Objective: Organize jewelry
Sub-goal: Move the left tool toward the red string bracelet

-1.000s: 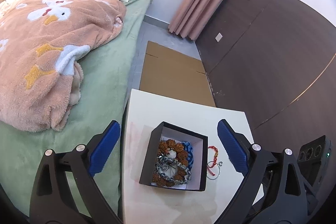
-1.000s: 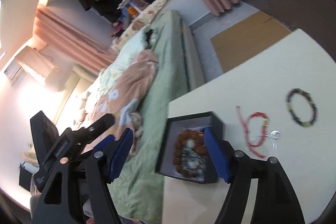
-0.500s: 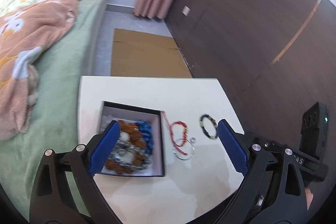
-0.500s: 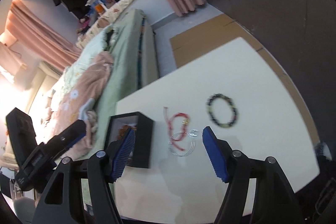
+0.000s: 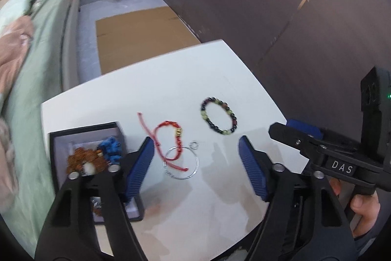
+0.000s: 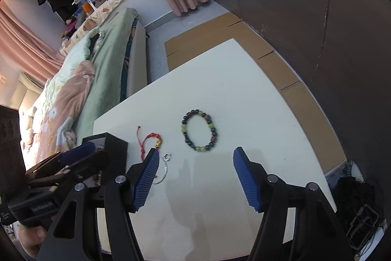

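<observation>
**Lining up on the loose jewelry, both grippers empty**

Sorting is part done, judging by the layout. The black box (image 5: 58,138) sits at the table (image 5: 171,80) edge nearest the bed (image 5: 36,45) and already holds a brown bead string (image 5: 83,158) and blue beads (image 5: 111,147). Three pieces are on the bare tabletop beside it: red cord bracelet (image 5: 168,136) with a gold bead, thin silver wire hoop (image 5: 182,163) overlapping the cord, with a small ring at its top, and a dark/green bead bracelet (image 5: 218,115) lying apart, further from the box. Flat and spread out, so each can probably be picked singly, though the cord and hoop are tangled and may come up together.

Left gripper (image 5: 196,163): jaws have just been closing, now partly apart, nothing between the pads, nothing touched. Cord and hoop sit in the gap in view, but it hangs above them. Likely its target.

Right gripper (image 6: 193,177): jaws have just been closing a little, also partly apart and empty. Bead bracelet (image 6: 200,130) lies just ahead of the gap, on the table, untouched. The hoop's edge sits beside its left pad (image 6: 146,180); contact can't be told.

Risk: thin wire hoop lies flat, hard to pinch.
</observation>
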`<state>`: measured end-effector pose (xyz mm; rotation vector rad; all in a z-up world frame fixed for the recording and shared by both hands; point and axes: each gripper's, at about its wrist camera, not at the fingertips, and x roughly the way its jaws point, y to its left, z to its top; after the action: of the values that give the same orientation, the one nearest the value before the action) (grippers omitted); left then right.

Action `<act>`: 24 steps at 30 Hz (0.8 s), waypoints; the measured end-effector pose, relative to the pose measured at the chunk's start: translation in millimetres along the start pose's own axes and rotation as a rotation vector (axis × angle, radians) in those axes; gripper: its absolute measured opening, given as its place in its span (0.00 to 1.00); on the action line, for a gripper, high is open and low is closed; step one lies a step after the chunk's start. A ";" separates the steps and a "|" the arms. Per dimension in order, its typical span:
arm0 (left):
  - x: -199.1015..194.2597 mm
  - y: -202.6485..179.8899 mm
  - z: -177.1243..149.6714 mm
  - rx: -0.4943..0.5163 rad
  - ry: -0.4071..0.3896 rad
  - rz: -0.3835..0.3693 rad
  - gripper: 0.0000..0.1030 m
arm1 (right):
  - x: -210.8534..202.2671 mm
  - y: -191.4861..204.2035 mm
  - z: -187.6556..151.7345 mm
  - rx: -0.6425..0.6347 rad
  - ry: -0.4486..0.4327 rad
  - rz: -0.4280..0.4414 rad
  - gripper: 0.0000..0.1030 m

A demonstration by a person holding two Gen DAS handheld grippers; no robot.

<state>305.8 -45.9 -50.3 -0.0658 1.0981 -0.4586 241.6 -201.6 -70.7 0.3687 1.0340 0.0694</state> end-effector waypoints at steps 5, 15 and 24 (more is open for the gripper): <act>25.0 -3.0 6.6 0.010 0.068 0.024 0.53 | 13.3 -9.2 0.9 0.006 0.036 -0.006 0.61; 54.1 12.6 16.2 -0.012 0.156 0.077 0.42 | 14.7 -30.4 3.4 0.059 0.027 -0.018 0.61; 83.4 8.7 5.9 0.013 0.197 0.092 0.33 | 16.0 -25.2 3.5 0.072 0.017 -0.006 0.61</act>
<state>344.7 -71.5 -120.2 0.0420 1.2855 -0.3950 249.9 -222.4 -90.6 0.4314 1.0564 0.0301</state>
